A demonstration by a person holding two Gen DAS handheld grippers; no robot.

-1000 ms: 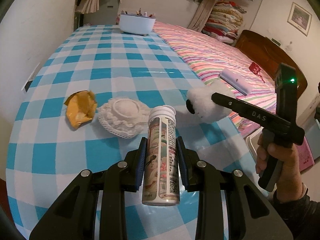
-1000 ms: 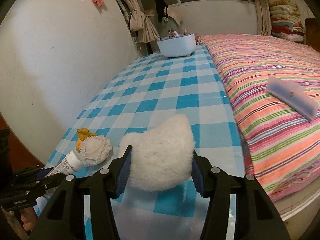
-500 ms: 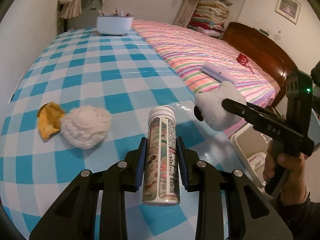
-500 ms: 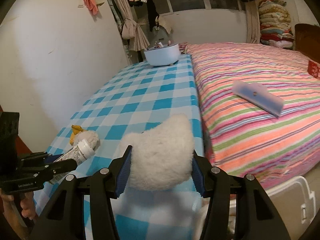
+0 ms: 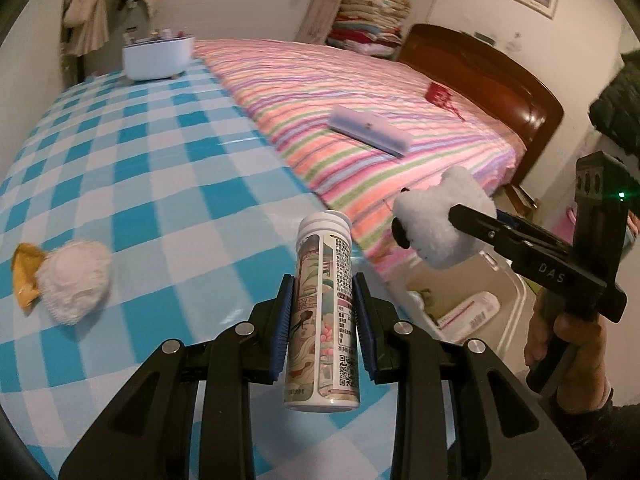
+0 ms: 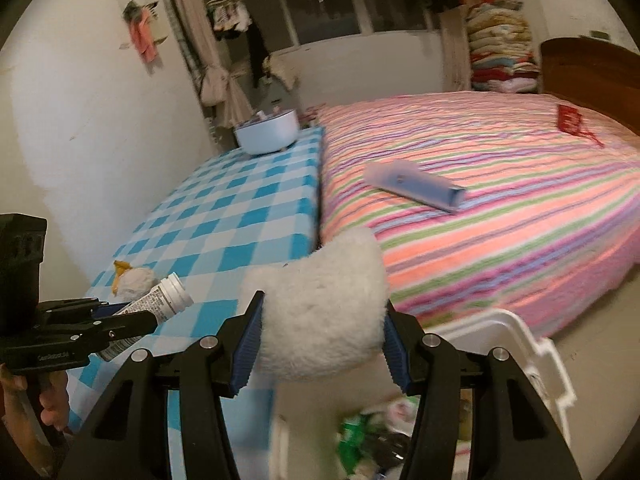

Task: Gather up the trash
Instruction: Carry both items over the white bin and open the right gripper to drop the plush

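White plastic bin (image 6: 532, 344) sat on floor at foot of bed (image 6: 500, 184), directly below and just fwd of right gripper (image 6: 322, 344); rim and wall visible, crumpled wrappers w/ green scrap inside, contents blurred. Checked blue/white tablecloth (image 5: 132, 184) lay to left of bin. Key relation: bin was beneath right gripper, to right and below left gripper (image 5: 322, 312), so right hand (image 5: 568, 344) was nearer the drop. Right gripper was clamped on fluffy white item (image 6: 326, 312), pads pressing both flanks; item soft, shaggy, rounded, w/ dark spot on one end in left view (image 5: 436, 224), hanging past table edge over bin area. Left gripper was clenched on printed tube (image 5: 324, 320), long axis running along fingers, white cap pointing away from camera, base toward it; label illustrated, QR code near base. Tube was above table's near-right corner, not yet over bin. Judgement: right gripper likely drops first; left needs shift rightward past table edge. Left on cloth, well apart from both grippers: second fluffy white piece (image 5: 74, 284) touching small yellow wrapper (image 5: 24, 272). Far end: white tub (image 5: 156, 58).
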